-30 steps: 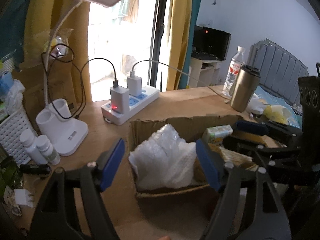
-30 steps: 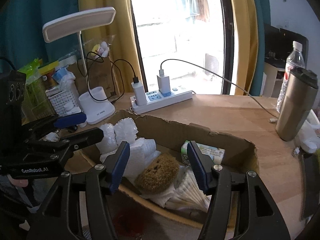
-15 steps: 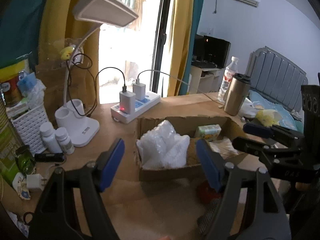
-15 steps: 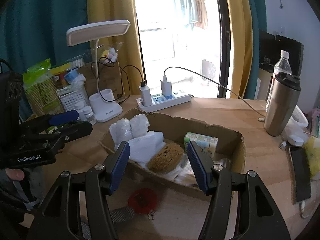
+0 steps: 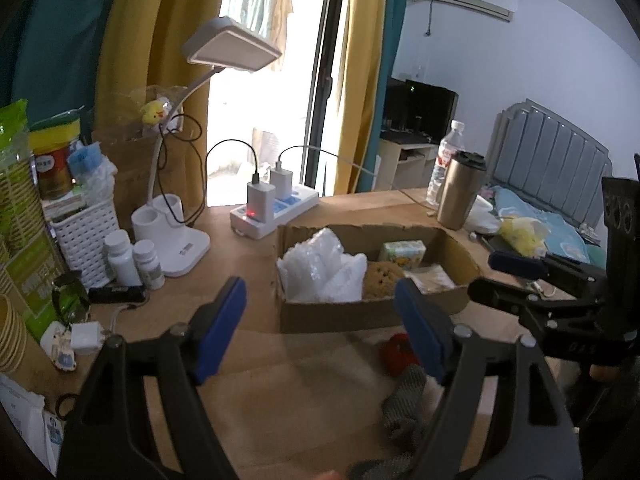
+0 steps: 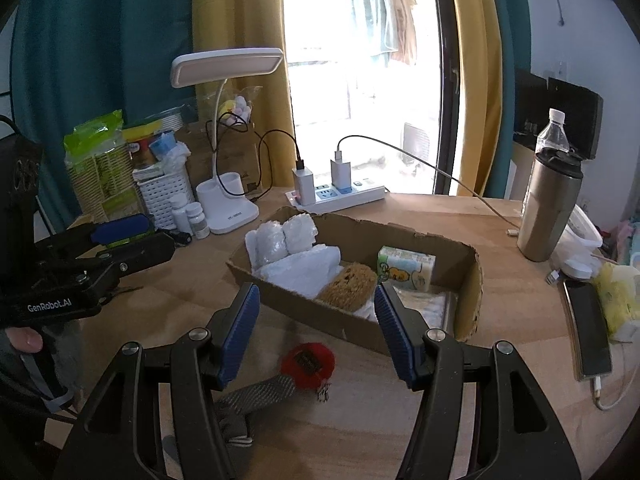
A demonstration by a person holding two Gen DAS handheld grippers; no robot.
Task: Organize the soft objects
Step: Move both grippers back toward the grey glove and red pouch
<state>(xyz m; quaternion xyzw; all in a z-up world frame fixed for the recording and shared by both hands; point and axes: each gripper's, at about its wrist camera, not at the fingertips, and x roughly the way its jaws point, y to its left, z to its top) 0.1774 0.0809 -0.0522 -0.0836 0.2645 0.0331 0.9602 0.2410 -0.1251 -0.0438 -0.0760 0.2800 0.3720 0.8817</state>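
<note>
My left gripper is opening, nothing between its blue pads. My right gripper hangs open and empty too. Ahead sits the shallow brown cardboard box holding white bubble wrap, a round tan sponge and a small green-and-white tissue pack. Outside it, just before its near wall, a red fuzzy ball touches a grey knitted cloth on the wooden table. Behind the box stand a white power strip, a white desk lamp and a steel tumbler. A black phone lies well to the right.
</note>
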